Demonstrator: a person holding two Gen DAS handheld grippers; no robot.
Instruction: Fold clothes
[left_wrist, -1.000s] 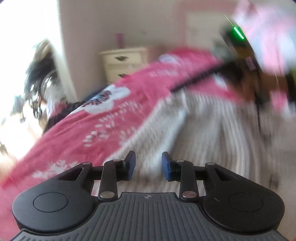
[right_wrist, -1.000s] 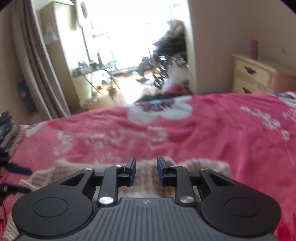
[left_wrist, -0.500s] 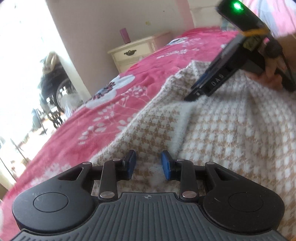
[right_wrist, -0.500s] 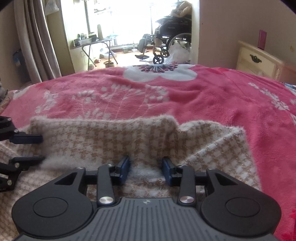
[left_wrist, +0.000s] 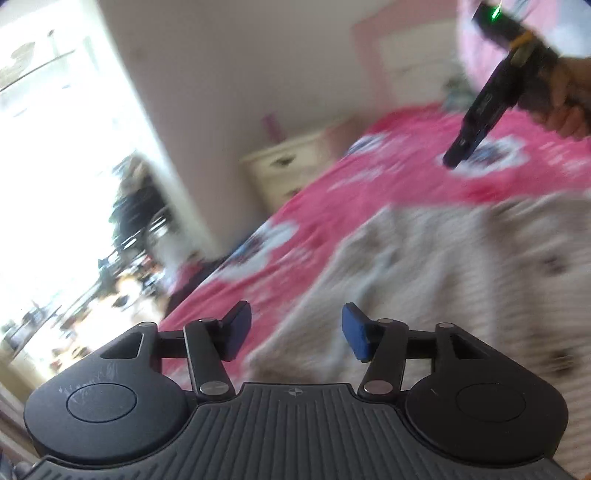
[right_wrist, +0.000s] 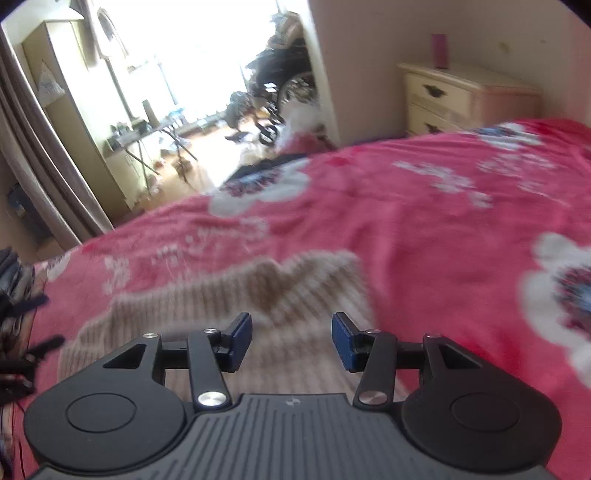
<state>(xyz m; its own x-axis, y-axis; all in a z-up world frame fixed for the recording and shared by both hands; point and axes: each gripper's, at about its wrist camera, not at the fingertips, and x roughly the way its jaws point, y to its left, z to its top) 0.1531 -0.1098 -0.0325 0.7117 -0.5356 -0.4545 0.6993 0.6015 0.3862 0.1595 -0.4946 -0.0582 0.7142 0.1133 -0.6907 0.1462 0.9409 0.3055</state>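
Whereas half a second ago both claws sat low against the cloth with their pads set narrowly, each now stands wide and holds nothing.

Item: left gripper (left_wrist: 295, 334). Jaws spread wide, empty; raised clear of the garment, which lies below and ahead of its tips, mostly to the right of them. View blurred by motion.

Item: right gripper (right_wrist: 291, 341). Jaws likewise wide and empty, lifted off the fabric. In the left wrist view it shows high and far to the right, held in a hand (left_wrist: 565, 107), over the bedspread and well apart from the cloth.

Item: houndstooth garment (right_wrist: 236, 295), beige and white. Lies flat on the pink floral bedspread (right_wrist: 424, 229), directly under and just beyond the right claw's tips; its far edge shows a notch. Layers cannot be counted through the blur.

Item: nightstand (right_wrist: 458, 96), well beyond the claws, by the wall.

Judgement: both claws have let go and risen together, which reads as a fold laid down and released. Whether further folds remain cannot be settled here.
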